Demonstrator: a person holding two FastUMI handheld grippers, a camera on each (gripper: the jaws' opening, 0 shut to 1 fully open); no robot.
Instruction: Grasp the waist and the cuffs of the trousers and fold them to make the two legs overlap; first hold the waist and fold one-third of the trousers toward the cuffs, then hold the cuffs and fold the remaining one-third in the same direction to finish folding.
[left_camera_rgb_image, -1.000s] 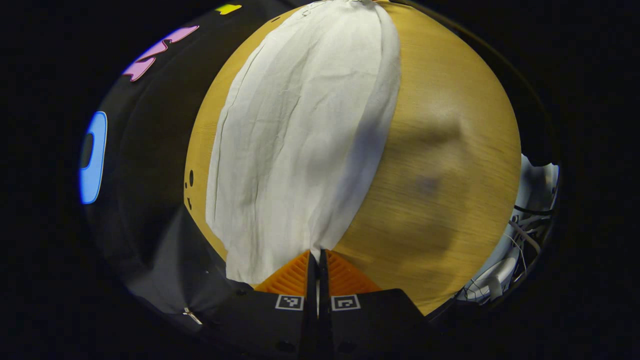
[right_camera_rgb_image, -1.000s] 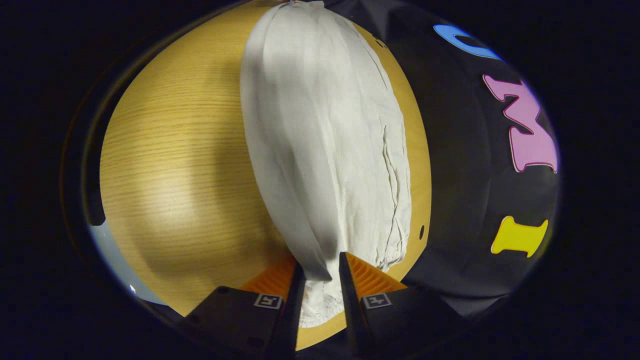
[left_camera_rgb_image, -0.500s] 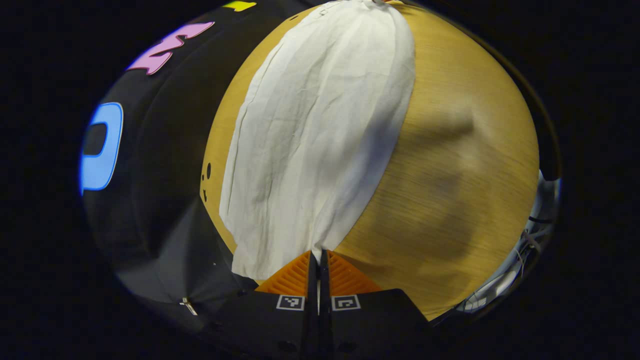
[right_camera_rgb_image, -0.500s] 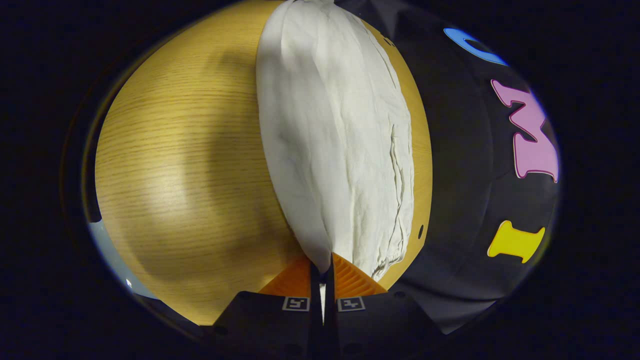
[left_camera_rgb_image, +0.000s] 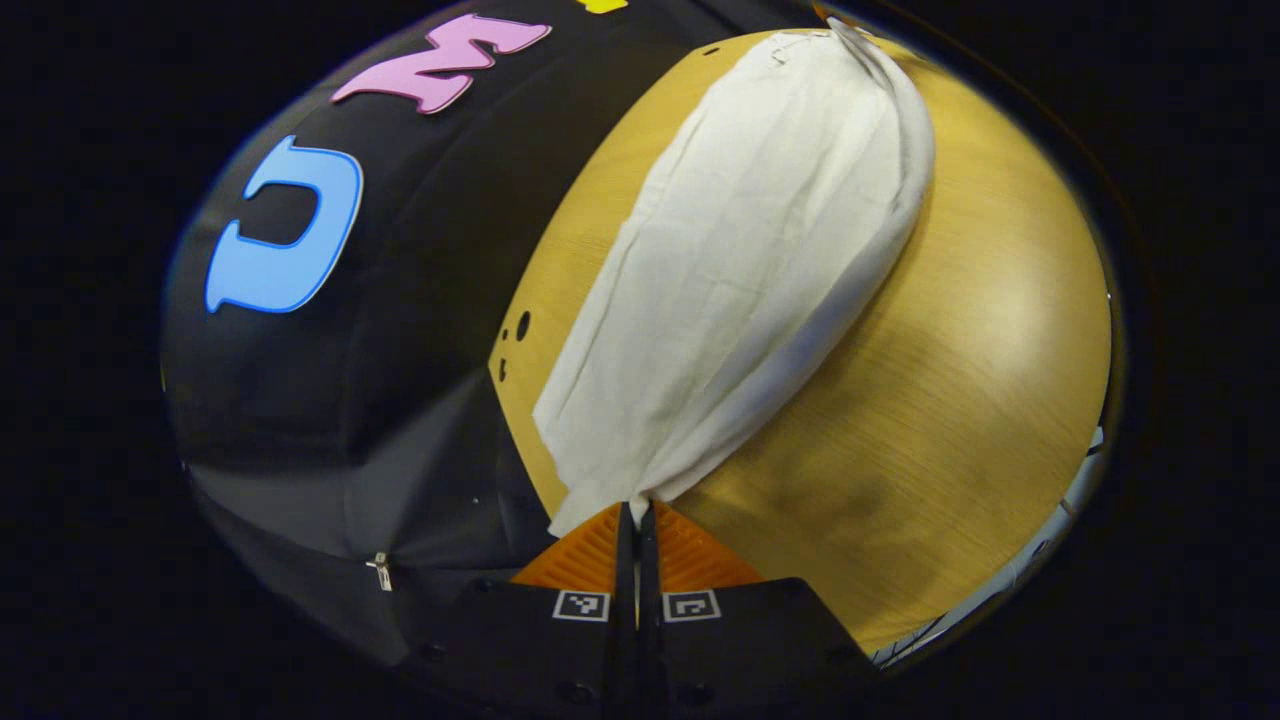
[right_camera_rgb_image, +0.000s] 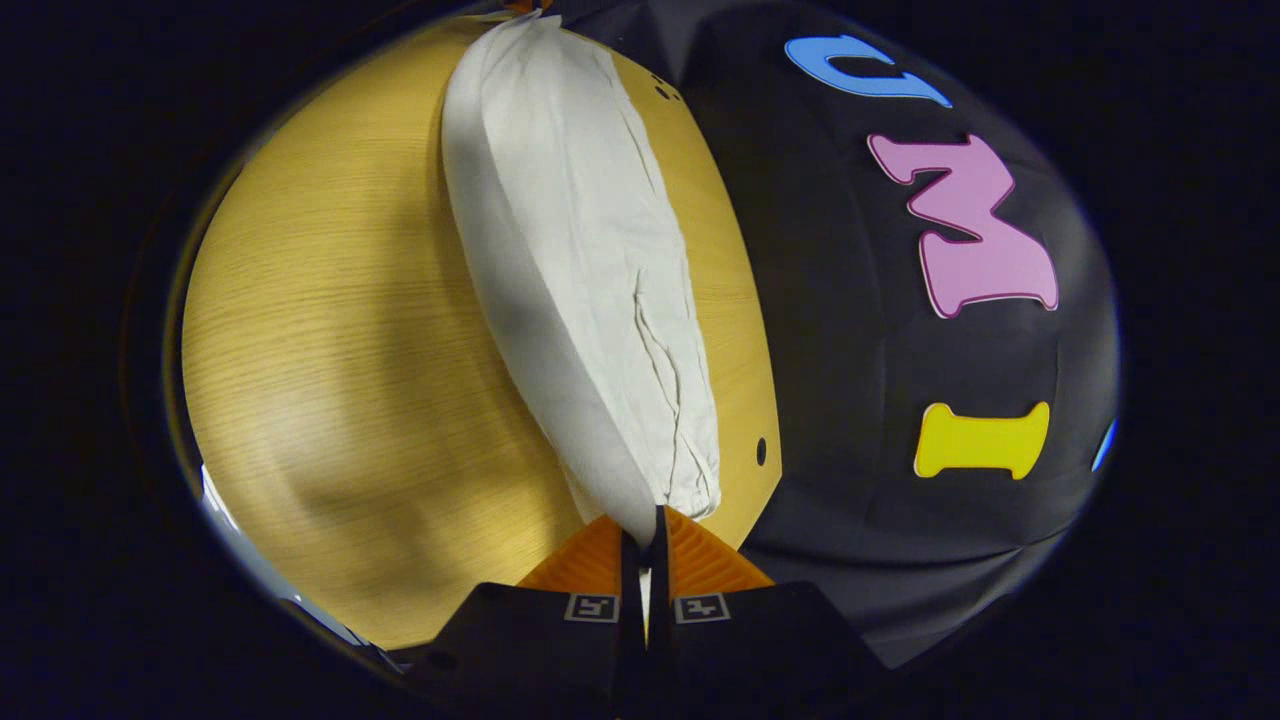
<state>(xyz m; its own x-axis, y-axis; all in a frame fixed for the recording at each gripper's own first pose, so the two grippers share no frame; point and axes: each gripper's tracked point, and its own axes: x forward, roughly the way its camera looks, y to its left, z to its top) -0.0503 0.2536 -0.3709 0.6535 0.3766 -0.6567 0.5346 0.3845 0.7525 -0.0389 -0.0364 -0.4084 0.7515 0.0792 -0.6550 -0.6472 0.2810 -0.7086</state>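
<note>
White trousers (left_camera_rgb_image: 750, 260) stretch across the wooden table (left_camera_rgb_image: 930, 400), running away from each gripper toward the far end. In the left gripper view my left gripper (left_camera_rgb_image: 636, 510) is shut on one end of the cloth, which rises off the table at the fingers. In the right gripper view the trousers (right_camera_rgb_image: 570, 260) show a gathered, elastic-looking end near the fingers, and my right gripper (right_camera_rgb_image: 648, 515) is shut on that end. The near edge of the cloth hangs lifted and curls over as a fold. Which end is waist or cuffs is hard to tell.
The table's back edge (right_camera_rgb_image: 745, 300) meets the black booth wall, with small round holes (right_camera_rgb_image: 761, 450) in the wood near that edge. Bare wood lies on the side of the trousers away from the wall (right_camera_rgb_image: 330, 330). Pale floor shows past the table rim (left_camera_rgb_image: 1060, 520).
The right gripper went from open around the cloth to shut on it. Both grippers then lifted and swung toward the wall side, raising the near edge of the trousers.
</note>
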